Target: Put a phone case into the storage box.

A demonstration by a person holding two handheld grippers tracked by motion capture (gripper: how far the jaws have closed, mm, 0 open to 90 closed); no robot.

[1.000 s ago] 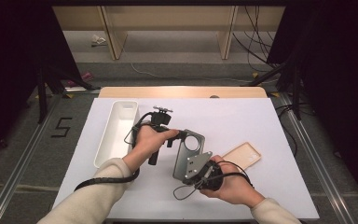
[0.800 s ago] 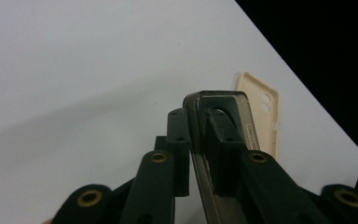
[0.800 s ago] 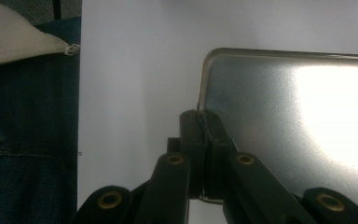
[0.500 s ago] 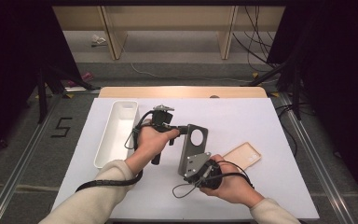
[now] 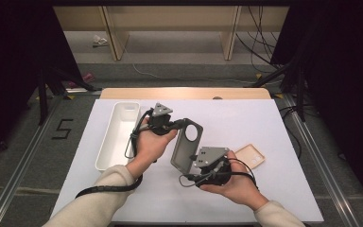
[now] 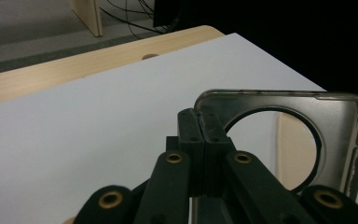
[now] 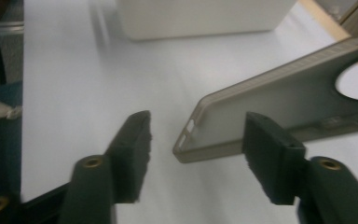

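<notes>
The left gripper (image 5: 182, 124) pinches the phone case (image 5: 187, 145) at its top rim above the tabletop (image 5: 274, 127), while the right gripper (image 7: 193, 154) has just opened around the lower corner.

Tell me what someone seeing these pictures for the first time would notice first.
Most likely the grey phone case with its big round camera hole, held tilted above the middle of the white table. The left gripper is shut on its top edge, while the right gripper has just been opening, its fingers now off the case's lower end. A white tray lies at the left, a beige case at the right.
</notes>
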